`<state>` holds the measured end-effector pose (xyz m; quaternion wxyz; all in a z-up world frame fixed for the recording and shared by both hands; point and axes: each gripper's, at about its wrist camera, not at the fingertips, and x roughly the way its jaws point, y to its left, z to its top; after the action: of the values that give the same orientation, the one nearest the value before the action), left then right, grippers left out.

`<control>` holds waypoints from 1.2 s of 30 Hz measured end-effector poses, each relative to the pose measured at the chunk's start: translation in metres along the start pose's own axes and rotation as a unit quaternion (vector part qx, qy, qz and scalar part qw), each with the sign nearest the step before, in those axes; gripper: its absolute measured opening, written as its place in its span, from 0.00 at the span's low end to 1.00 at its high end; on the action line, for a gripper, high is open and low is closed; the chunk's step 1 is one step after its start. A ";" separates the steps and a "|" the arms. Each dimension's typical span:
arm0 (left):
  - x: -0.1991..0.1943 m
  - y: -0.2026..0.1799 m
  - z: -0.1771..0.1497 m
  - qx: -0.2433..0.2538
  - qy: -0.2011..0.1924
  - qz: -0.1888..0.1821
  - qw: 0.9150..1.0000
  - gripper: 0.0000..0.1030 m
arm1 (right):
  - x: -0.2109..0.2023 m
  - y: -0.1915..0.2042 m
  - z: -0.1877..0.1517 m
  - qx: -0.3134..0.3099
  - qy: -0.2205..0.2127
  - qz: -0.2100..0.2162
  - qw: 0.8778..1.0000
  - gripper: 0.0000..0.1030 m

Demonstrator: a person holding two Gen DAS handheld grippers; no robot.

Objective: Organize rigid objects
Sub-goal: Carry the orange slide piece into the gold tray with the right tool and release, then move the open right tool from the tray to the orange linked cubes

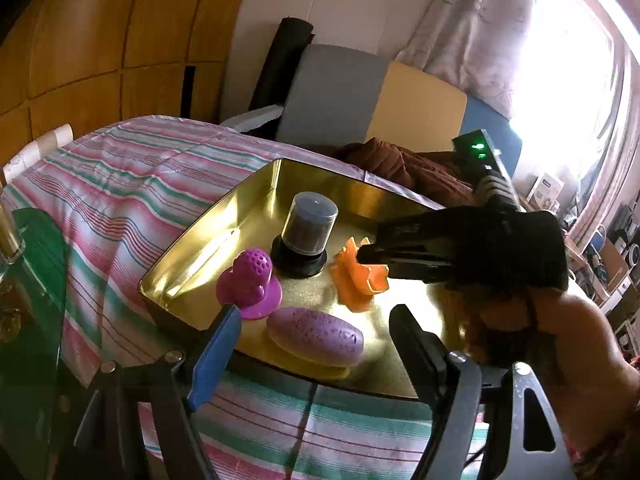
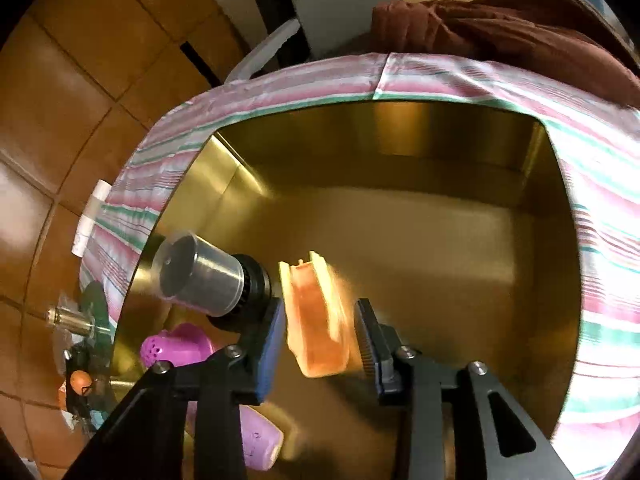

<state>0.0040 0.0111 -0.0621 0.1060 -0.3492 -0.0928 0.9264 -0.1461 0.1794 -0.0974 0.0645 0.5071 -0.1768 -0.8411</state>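
We count four pieces inside the gold tin (image 1: 256, 184): the capped spindle case (image 1: 306, 236), purple perforated stopper (image 1: 250, 282), lilac oval piece (image 1: 316, 340) and orange clip (image 1: 360, 274). Our right gripper (image 2: 320, 332) straddles the clip, jaws apart; our left gripper (image 1: 316, 344) hovers open, empty. Little seems left.

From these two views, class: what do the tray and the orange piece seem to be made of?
Tray: likely metal, gold and polished; its walls mirror the light and the things inside. Orange piece: probably moulded plastic, smooth and slightly translucent, with thin stiff walls.
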 end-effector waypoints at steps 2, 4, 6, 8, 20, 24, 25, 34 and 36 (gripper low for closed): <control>0.001 -0.001 -0.001 0.002 0.002 0.000 1.000 0.75 | -0.008 0.001 -0.003 -0.008 -0.010 -0.004 1.000 0.42; 0.001 -0.003 -0.002 0.006 0.002 0.001 1.000 0.75 | -0.015 0.004 -0.005 -0.021 -0.020 -0.010 1.000 0.47; 0.000 -0.004 -0.002 0.011 0.000 0.001 1.000 0.75 | -0.022 0.008 -0.008 -0.039 -0.028 -0.015 0.999 0.47; 0.000 -0.006 -0.002 0.017 -0.002 0.003 1.000 0.75 | -0.028 0.011 -0.013 -0.056 -0.033 -0.019 0.998 0.47; -0.004 -0.014 -0.005 0.036 -0.008 0.004 0.999 0.75 | -0.063 0.006 -0.039 -0.080 -0.047 -0.026 0.995 0.51; -0.007 -0.021 -0.007 0.048 -0.016 -0.002 0.999 0.75 | -0.082 -0.009 -0.044 -0.073 -0.060 -0.033 0.995 0.57; -0.008 -0.023 -0.008 0.051 -0.016 -0.004 0.999 0.75 | -0.087 -0.015 -0.046 -0.071 -0.064 -0.037 0.995 0.59; -0.011 -0.055 -0.023 0.103 -0.004 -0.060 0.993 0.75 | -0.124 -0.091 -0.071 -0.009 -0.079 -0.077 0.994 0.59; -0.014 -0.063 -0.025 0.118 -0.005 -0.065 0.991 0.75 | -0.128 -0.109 -0.077 0.007 -0.067 -0.087 0.994 0.59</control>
<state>0.0390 0.0702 -0.0566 0.2061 -0.3228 -0.0064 0.9237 -0.0104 0.2993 -0.0631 -0.0248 0.4635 -0.1420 -0.8743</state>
